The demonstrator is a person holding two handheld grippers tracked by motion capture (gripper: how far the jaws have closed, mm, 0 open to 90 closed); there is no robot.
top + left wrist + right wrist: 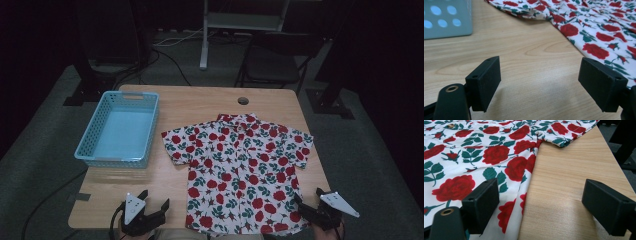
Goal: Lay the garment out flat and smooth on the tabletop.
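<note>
Rose-print shirt point(240, 172) flat, front up, ready for folding. Left tool point(154, 206) open beside hem; right tool point(306, 199) open, straddling side edge. Blue basket point(86, 145) waits left of shirt.

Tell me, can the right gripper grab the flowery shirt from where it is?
Probably yes. The right gripper is open at the shirt's side edge, one jaw over the cloth, one over bare table, with nothing between.

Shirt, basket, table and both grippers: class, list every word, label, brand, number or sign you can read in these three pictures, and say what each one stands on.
None can be read.
Shirt: a print of red roses and green leaves, no lettering.
Basket: plain blue with holes, no label.
Table: bare wood grain, no marks.
Left gripper and right gripper: black jaws and grey plates, no writing visible.
</note>
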